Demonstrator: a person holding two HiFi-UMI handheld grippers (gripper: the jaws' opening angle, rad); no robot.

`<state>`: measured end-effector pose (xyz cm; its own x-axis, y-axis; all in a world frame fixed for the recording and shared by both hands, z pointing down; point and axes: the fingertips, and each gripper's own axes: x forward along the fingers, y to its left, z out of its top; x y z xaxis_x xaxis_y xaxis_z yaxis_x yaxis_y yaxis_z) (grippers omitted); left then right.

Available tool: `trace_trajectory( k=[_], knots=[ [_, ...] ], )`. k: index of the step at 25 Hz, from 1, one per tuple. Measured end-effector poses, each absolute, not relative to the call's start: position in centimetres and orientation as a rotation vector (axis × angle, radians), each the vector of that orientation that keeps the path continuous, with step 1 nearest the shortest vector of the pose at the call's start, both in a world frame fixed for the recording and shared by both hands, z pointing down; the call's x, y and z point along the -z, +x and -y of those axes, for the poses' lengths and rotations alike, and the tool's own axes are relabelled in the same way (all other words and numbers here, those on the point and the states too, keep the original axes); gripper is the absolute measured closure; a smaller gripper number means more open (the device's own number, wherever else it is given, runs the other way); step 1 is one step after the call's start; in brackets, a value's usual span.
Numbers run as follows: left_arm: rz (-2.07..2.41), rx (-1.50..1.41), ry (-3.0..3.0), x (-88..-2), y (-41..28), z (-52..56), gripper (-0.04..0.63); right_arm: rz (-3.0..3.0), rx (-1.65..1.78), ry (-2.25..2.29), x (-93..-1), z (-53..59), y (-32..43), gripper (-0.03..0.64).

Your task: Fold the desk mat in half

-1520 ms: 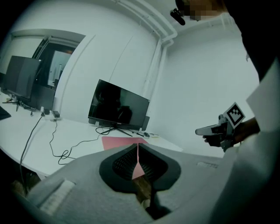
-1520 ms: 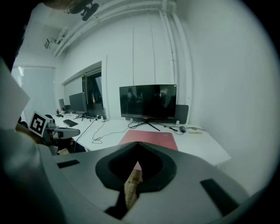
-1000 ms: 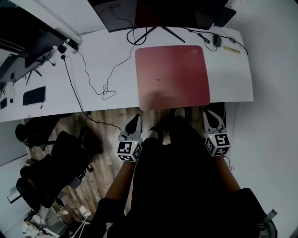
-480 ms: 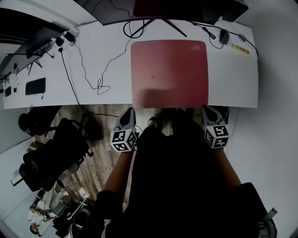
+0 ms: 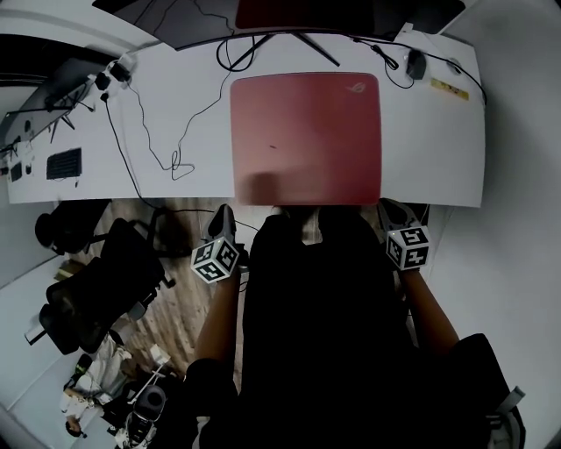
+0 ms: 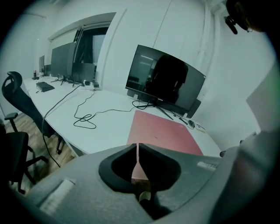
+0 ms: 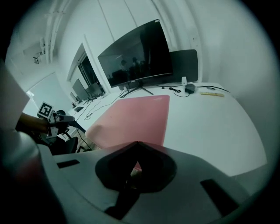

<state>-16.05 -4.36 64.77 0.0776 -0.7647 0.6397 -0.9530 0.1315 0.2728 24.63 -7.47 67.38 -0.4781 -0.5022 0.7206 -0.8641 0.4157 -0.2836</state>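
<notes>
The red desk mat (image 5: 307, 136) lies flat on the white desk (image 5: 438, 167), its near edge along the desk's front edge. It also shows in the left gripper view as the mat (image 6: 168, 133) and in the right gripper view as the mat (image 7: 135, 116). My left gripper (image 5: 223, 216) hangs in front of the desk, left of the mat's near-left corner, jaws shut and empty (image 6: 138, 145). My right gripper (image 5: 392, 209) sits just off the near-right corner, also shut with nothing held (image 7: 138, 143). Neither touches the mat.
A monitor (image 5: 289, 13) on a splayed stand rises behind the mat. Loose black cables (image 5: 175, 162) trail over the desk's left part. A mouse (image 5: 415, 63) and a yellow strip (image 5: 447, 85) lie at the back right. Office chairs (image 5: 96, 289) stand on the wooden floor at left.
Both grippers have sunk and drawn back from the desk's front edge; the left one has shifted left and rolled. The mat has not moved.
</notes>
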Motion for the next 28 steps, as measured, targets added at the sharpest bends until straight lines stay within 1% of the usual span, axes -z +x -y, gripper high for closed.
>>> trace_trajectory(
  k=[4, 8, 12, 13, 16, 19, 23, 28],
  knots=[
    [1.674, -0.372, 1.658, -66.3, -16.7, 3.7, 0.572, 2.088, -0.908, 1.140, -69.1, 6.7, 24.7, 0.615],
    [1.563, -0.405, 1.667, -68.8, -16.6, 3.8, 0.571, 2.063, -0.794, 1.104, -70.5, 6.5, 24.5, 0.615],
    [1.473, -0.443, 1.692, -70.6, -16.3, 4.2, 0.569, 2.014, -0.980, 1.156, -72.4, 5.6, 25.3, 0.611],
    [1.457, -0.426, 1.676, -71.0, -16.3, 4.2, 0.558, 2.005, -1.041, 1.172, -72.8, 5.5, 25.4, 0.598],
    [1.414, -0.398, 1.635, -72.4, -16.4, 4.0, 0.484, 1.985, -1.175, 1.207, -74.0, 5.1, 25.4, 0.524],
    [1.359, -0.386, 1.600, -74.0, -16.2, 3.7, 0.440, 1.921, -1.266, 1.254, -75.5, 5.0, 26.1, 0.487],
    [1.277, -0.298, 1.527, -75.7, -15.7, 3.6, 0.380, 1.819, -1.456, 1.303, -77.2, 4.1, 26.4, 0.457],
    [1.268, -0.216, 1.476, -76.5, -15.8, 3.8, 0.371, 1.779, -1.598, 1.381, -77.4, 4.6, 26.4, 0.454]
  ],
)
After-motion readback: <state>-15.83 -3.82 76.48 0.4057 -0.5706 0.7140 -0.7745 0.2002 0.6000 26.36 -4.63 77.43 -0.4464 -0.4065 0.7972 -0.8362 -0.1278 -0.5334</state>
